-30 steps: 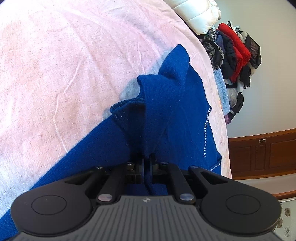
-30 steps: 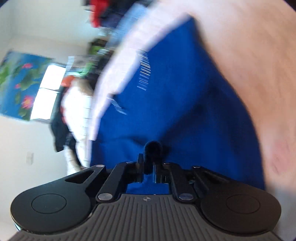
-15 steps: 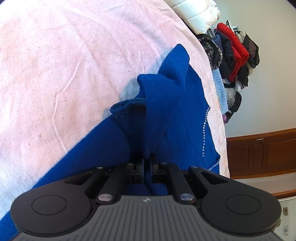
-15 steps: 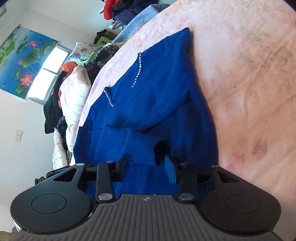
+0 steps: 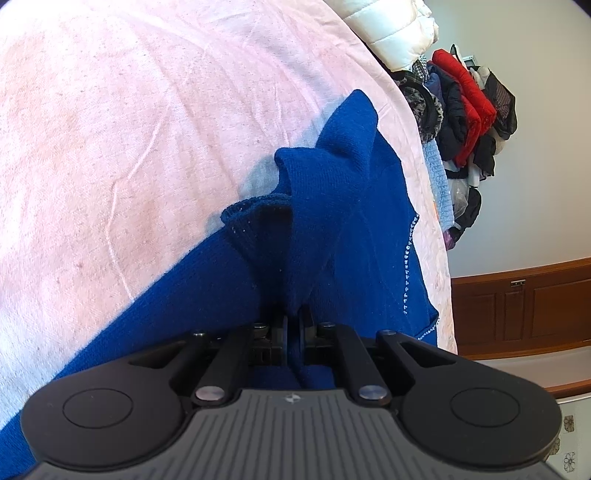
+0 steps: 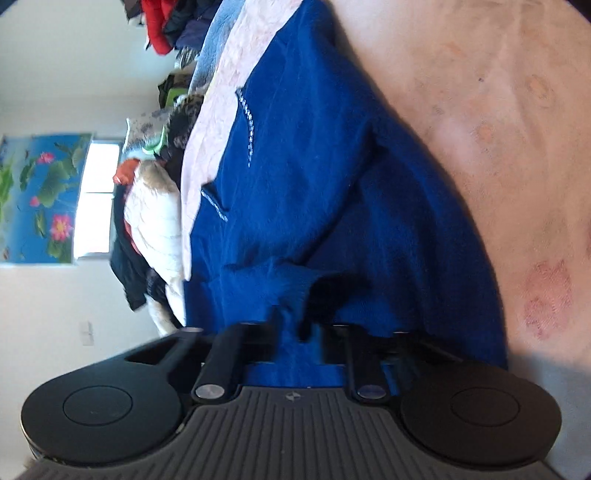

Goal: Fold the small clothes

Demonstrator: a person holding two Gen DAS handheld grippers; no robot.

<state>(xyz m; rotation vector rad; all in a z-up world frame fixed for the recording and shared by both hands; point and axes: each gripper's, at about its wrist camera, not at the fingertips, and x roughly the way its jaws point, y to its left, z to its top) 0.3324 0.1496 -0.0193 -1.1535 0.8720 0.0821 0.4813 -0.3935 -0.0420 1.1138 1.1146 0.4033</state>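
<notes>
On the pink bedspread, left gripper still pinching blue sweater, right gripper — open earlier — closing on its cuff (blurred).

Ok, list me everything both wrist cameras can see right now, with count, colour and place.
blue knitted sweater: one, royal blue with small sparkly trim, spread on the bed, bunched near both grippers
bed cover: one, pale pink, under the sweater
white puffy jacket: one, white, far edge of the bed
clothes pile: many, red, black and grey, beside the bed against the wall
light blue knit: one, along the bed edge
wooden cabinet: one, brown, by the wall
lotus picture: one, blue with pink flowers, on the wall beside a window
left hand-held gripper: black, shut on a sweater fold
right hand-held gripper: black, blurred, jaws closing with sweater fabric between them
</notes>
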